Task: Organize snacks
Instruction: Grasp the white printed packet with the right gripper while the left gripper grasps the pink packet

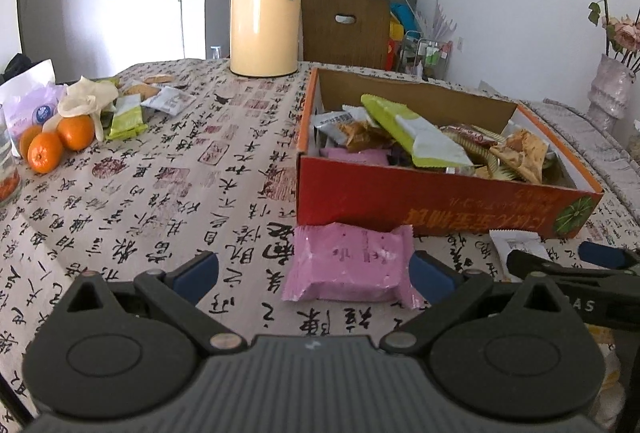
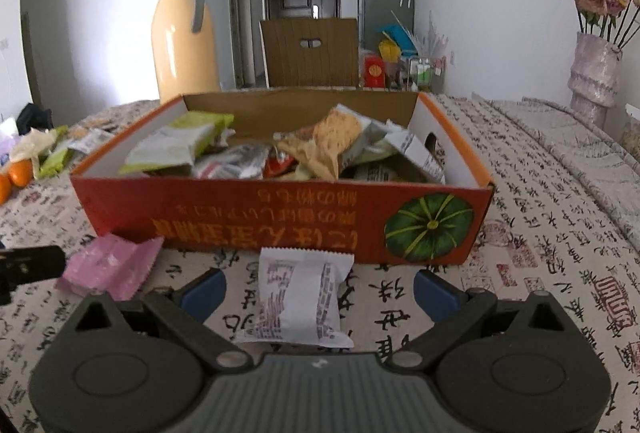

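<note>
A red cardboard box (image 1: 400,201) holds several snack packets; it also shows in the right wrist view (image 2: 224,209). My left gripper (image 1: 314,275) is open, with a pink snack packet (image 1: 348,265) lying on the cloth between its fingers, nearer the right one. My right gripper (image 2: 318,291) is open around a white snack packet (image 2: 298,297) that lies flat in front of the box. The pink packet (image 2: 110,267) shows at the left of the right wrist view. The right gripper's tips (image 1: 560,261) and the white packet (image 1: 512,247) show at the right of the left wrist view.
A yellow thermos jug (image 1: 266,1) stands at the table's far side. Oranges (image 1: 60,143), a glove, a purple bag and several loose packets (image 1: 128,117) lie at the far left. A vase of dried roses (image 2: 592,73) stands at the right. A chair (image 2: 312,53) is behind the table.
</note>
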Tool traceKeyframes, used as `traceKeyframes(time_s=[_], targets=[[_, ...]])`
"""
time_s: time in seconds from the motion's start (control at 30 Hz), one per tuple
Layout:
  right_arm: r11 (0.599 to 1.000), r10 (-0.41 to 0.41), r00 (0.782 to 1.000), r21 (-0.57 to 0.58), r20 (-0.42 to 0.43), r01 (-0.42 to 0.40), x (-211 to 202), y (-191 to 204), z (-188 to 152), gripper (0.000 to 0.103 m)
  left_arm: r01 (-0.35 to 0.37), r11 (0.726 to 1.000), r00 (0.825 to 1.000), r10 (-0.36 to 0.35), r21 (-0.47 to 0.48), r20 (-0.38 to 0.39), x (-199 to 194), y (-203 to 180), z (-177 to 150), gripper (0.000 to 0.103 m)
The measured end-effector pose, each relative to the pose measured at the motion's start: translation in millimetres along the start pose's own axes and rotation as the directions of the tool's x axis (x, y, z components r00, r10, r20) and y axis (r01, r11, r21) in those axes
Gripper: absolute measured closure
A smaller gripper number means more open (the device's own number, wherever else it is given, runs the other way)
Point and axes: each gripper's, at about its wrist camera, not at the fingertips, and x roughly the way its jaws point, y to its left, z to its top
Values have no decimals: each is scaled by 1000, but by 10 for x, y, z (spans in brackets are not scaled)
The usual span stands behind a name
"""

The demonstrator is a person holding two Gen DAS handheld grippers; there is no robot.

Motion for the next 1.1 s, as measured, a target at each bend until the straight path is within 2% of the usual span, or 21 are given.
traceKeyframes(time_s=[0.1,0.17,0.2,0.23,0.27,0.3,0.47,0.63,0.77,1.0,1.1], targets=[[1000,7,1000,2,-26,-7,78,-4,-30,17,1,1000,1000,-1,7,-17,39,-27,-4,0],[1000,22,999,3,-44,-22,120,-5,-45,31,4,1000,1000,-3,11,-30,68,-48,3,0],[1000,30,998,2,-52,-30,135,-3,-53,44,5,1000,999,-4,11,-35,83,-59,5,0],[999,35,998,-3,-52,-35,135,3,-60,53,6,1000,999,-6,10,-41,99,-71,11,0],[999,36,998,-10,-46,-36,119,13,-65,60,7,1000,999,-6,9,-49,116,-84,18,0],[999,49,998,-8,-42,-49,101,12,-68,62,8,1000,998,-7,8,-57,132,-99,27,0],[998,62,998,-3,21,-62,-93,-43,-57,63,2,1000,997,0,23,-81,199,-198,92,0],[1000,27,997,-4,69,-27,-251,-201,-62,63,-12,1000,994,14,17,-109,312,-293,180,0],[999,-6,997,34,72,3,-230,-395,-64,63,-27,999,989,31,29,-146,471,-385,190,0],[997,2,997,78,72,-8,-147,-493,-118,63,-71,997,976,76,30,-202,708,-393,116,0],[995,9,997,96,71,-16,-117,-523,-143,63,-77,996,978,82,33,-190,724,-393,98,0]])
